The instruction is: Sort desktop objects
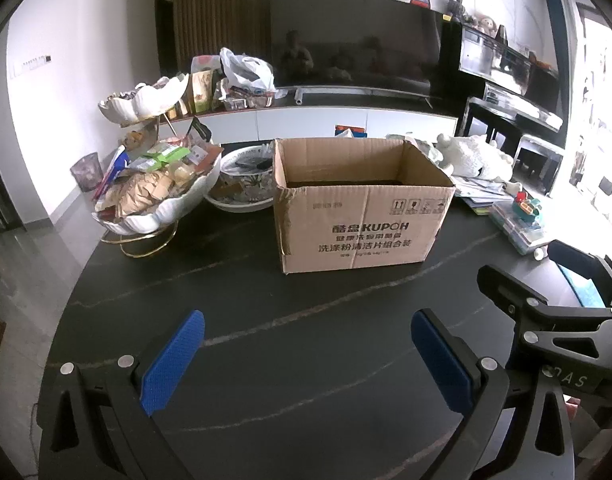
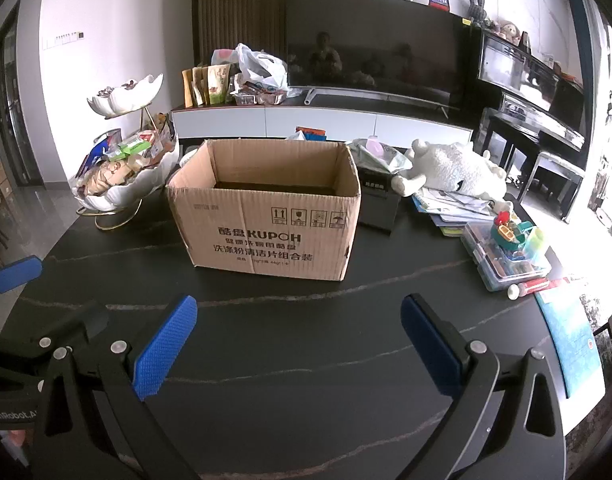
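An open brown cardboard box (image 1: pixel 361 204) printed KUPOH stands on the dark marble table (image 1: pixel 306 360); it also shows in the right wrist view (image 2: pixel 266 216). My left gripper (image 1: pixel 307 328) is open and empty, low over the table in front of the box. My right gripper (image 2: pixel 299 316) is open and empty, beside the left one. A white plush toy (image 2: pixel 453 168), a stack of papers (image 2: pixel 449 204) and a clear case with colourful toys (image 2: pixel 505 252) lie at the right. A small white and red bottle (image 2: pixel 529 287) lies by the case.
A two-tier white shell stand (image 1: pixel 154 188) full of snacks stands at the left, with a patterned bowl (image 1: pixel 242 184) beside it. A small black box (image 2: pixel 379 200) sits right of the carton. A blue book (image 2: pixel 569 340) lies at the table's right edge. A TV cabinet (image 2: pixel 325 116) stands behind.
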Motion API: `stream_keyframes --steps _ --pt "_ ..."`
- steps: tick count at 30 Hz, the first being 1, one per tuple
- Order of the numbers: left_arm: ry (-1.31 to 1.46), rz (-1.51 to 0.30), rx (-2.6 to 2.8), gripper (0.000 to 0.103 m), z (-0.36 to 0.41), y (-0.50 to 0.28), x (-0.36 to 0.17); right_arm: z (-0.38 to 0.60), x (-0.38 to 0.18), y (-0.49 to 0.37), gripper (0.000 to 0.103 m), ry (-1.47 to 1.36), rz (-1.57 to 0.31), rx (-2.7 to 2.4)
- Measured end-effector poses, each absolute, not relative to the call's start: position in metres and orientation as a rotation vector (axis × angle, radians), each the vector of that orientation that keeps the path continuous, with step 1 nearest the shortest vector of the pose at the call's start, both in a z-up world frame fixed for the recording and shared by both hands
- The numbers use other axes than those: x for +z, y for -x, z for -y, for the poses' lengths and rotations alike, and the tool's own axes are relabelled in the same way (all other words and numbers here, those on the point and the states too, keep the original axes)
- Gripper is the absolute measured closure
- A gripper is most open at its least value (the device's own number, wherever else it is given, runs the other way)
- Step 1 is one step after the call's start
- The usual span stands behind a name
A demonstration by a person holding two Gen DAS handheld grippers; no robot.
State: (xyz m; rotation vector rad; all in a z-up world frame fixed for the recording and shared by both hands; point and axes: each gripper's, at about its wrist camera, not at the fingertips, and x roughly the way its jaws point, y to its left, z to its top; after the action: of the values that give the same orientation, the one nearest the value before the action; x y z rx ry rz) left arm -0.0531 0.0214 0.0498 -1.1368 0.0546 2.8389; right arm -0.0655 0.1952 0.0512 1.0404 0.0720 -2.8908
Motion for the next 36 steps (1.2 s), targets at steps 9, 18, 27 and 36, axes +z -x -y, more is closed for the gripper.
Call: stream_keyframes --steps 9,18,27,36 --pt "1.137 -0.07 2.845 0.001 -0.023 0.052 0.05 -0.196 0.05 0.065 0.002 -1.047 -0.07 -2.894" --pt "1.166 -0.06 2.839 0.001 -0.023 0.051 0.047 -0.197 0.046 0.064 0.002 -1.064 -0.072 -2.891" --pt "1.175 -0.047 2.833 0.001 -0.022 0.05 0.045 -0.197 0.045 0.062 0.002 -1.068 -0.061 -2.892" --pt "1.171 -0.091 2.838 0.001 -0.025 0.043 0.043 -0.199 0.04 0.056 0.002 -1.091 -0.042 -2.893"
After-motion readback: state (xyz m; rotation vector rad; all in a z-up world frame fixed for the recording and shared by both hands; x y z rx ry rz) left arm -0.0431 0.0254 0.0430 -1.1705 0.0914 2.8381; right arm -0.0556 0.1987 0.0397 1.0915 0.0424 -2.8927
